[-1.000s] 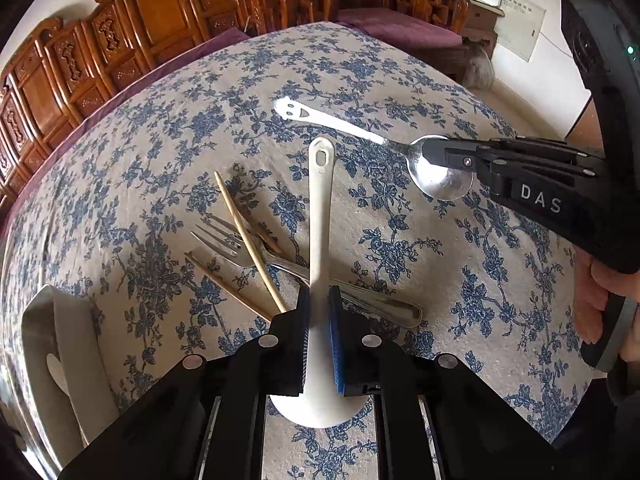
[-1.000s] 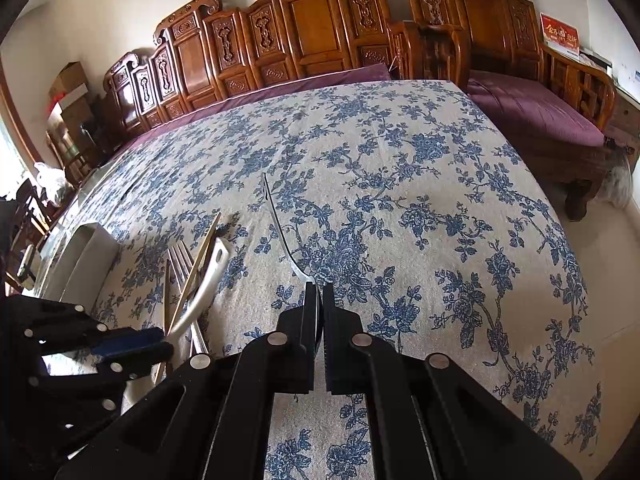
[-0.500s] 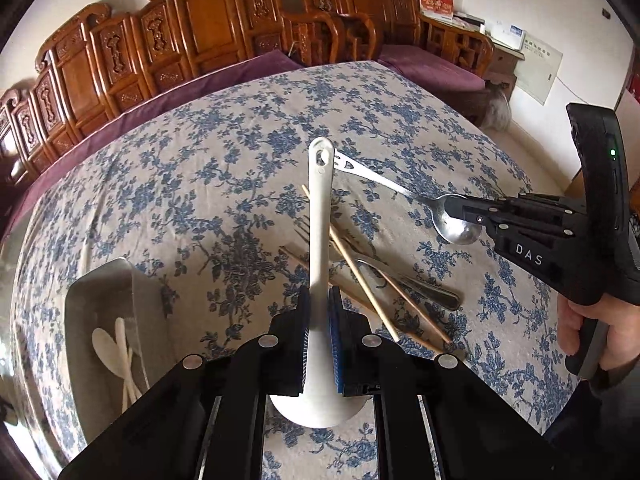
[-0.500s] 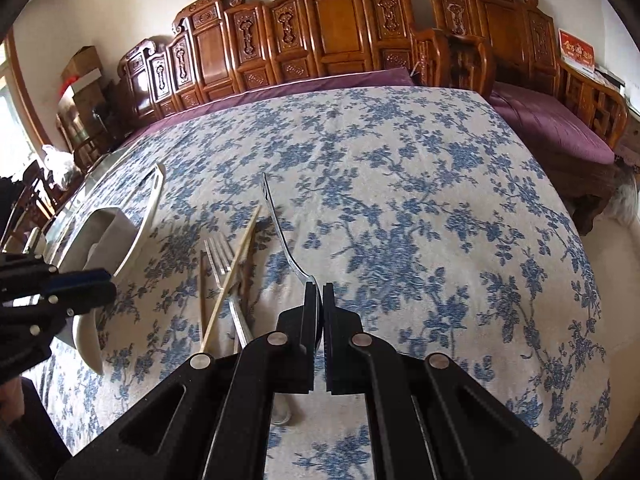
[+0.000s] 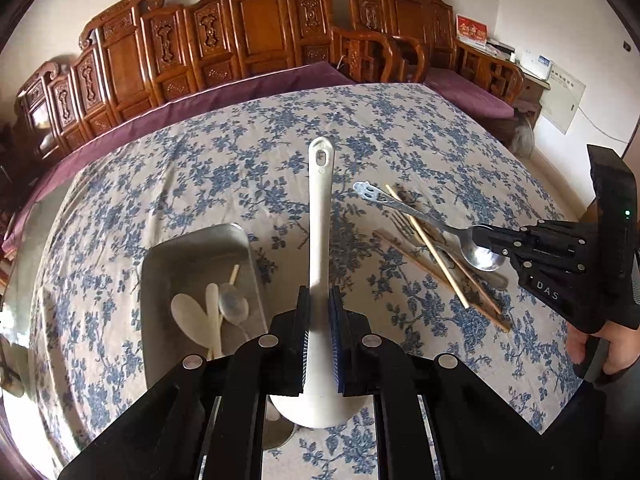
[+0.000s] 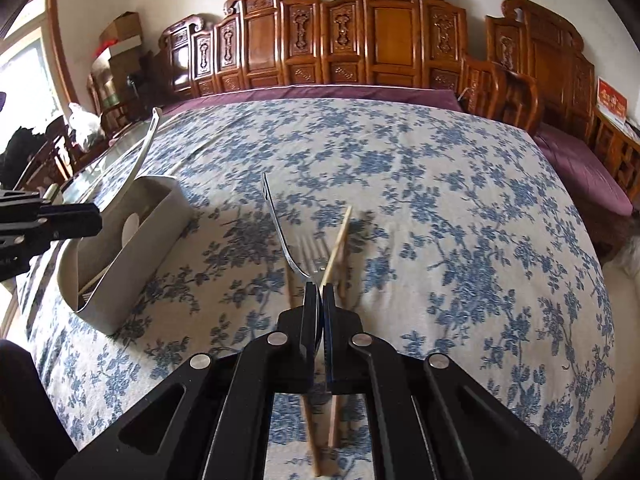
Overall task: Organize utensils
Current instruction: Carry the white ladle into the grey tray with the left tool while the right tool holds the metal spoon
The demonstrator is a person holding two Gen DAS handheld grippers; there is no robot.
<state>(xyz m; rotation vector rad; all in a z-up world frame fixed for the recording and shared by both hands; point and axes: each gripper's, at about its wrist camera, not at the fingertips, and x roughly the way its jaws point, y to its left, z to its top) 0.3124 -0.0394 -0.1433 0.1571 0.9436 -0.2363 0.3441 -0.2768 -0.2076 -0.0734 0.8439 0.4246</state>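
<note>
My left gripper (image 5: 319, 312) is shut on a white plastic ladle (image 5: 321, 216), handle pointing away, held above the table just right of the grey utensil bin (image 5: 158, 264). The bin holds several pale spoons (image 5: 208, 312). My right gripper (image 6: 320, 304) is shut on a metal spoon (image 6: 276, 220), gripped at its bowl; it shows in the left wrist view (image 5: 486, 240) holding the spoon (image 5: 416, 212) above the chopsticks (image 5: 432, 248) and a fork (image 6: 312, 254) lying on the cloth.
The table carries a blue floral cloth (image 6: 440, 200). The bin (image 6: 120, 248) stands at the left in the right wrist view, with my left gripper (image 6: 48, 220) over it. Carved wooden chairs (image 5: 256, 36) line the far side.
Both grippers have moved left with their utensils. The left gripper and ladle now hang beside the bin, which has come fully into view; the right gripper and spoon are over the chopsticks and fork.
</note>
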